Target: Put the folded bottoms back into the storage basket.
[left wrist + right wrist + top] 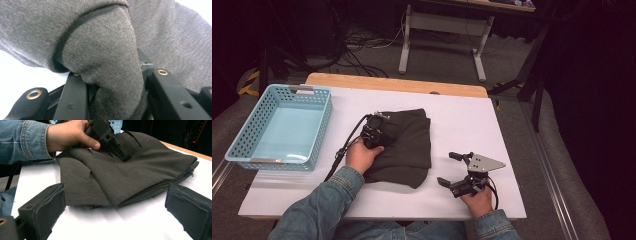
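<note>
We clamped our left hand-held gripper (pixel 377 134) on a fold of the dark folded cloth (pixel 407 147) lying mid-counter (pixel 462 120), while our right hand-held gripper (pixel 454 170) rested beside it, jaws spread apart.

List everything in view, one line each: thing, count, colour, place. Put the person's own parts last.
folded garment: one, dark grey, middle of the table, a bunched fold of it between the left jaws
basket: one, light blue plastic with holes, on the table's left end, nothing visible inside
table: one, white top with a wooden far edge
desk frame: one, grey legs, on the carpet beyond the table
cables: several, dark, on the floor at the back
left gripper: one, black, on the garment's left edge, jaws gripping the fold
right gripper: one, black with a grey plate, right of the garment, jaws wide open and holding nothing
sleeves: two, blue denim, near edge
</note>
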Demonstrator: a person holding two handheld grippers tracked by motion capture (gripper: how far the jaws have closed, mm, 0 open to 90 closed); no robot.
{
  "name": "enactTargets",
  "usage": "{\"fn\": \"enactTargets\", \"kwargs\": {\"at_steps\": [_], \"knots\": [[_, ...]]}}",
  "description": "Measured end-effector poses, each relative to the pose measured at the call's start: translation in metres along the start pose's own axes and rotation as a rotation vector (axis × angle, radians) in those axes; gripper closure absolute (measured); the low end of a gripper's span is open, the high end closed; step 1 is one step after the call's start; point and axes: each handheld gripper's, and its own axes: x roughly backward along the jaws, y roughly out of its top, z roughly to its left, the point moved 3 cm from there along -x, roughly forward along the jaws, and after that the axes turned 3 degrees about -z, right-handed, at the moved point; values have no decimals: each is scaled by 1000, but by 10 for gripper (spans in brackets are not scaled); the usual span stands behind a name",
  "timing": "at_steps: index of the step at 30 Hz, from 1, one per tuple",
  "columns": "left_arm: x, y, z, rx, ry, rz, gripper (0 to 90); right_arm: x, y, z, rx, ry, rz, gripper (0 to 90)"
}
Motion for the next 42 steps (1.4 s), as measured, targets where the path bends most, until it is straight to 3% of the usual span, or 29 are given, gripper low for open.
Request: {"fn": "enactTargets", "kwargs": {"at_steps": [4, 7, 15, 32, 42], "knots": [[1, 0, 0, 8, -4, -8, 674, 0, 0, 0, -1, -1, 0, 36], [5, 3, 1, -10, 3, -19, 697, 0, 0, 0, -2, -4, -1, 35], [18, 9, -1, -1, -38, -46, 722, 1, 0, -1, -2, -9, 0, 35], [51, 36, -22, -71, -125, -107, 731, 7, -2, -6, -33, -40, -25, 37], [68, 46, -31, -104, -127, -143, 731, 8, -2, -6, -27, -53, -24, 42]]}}
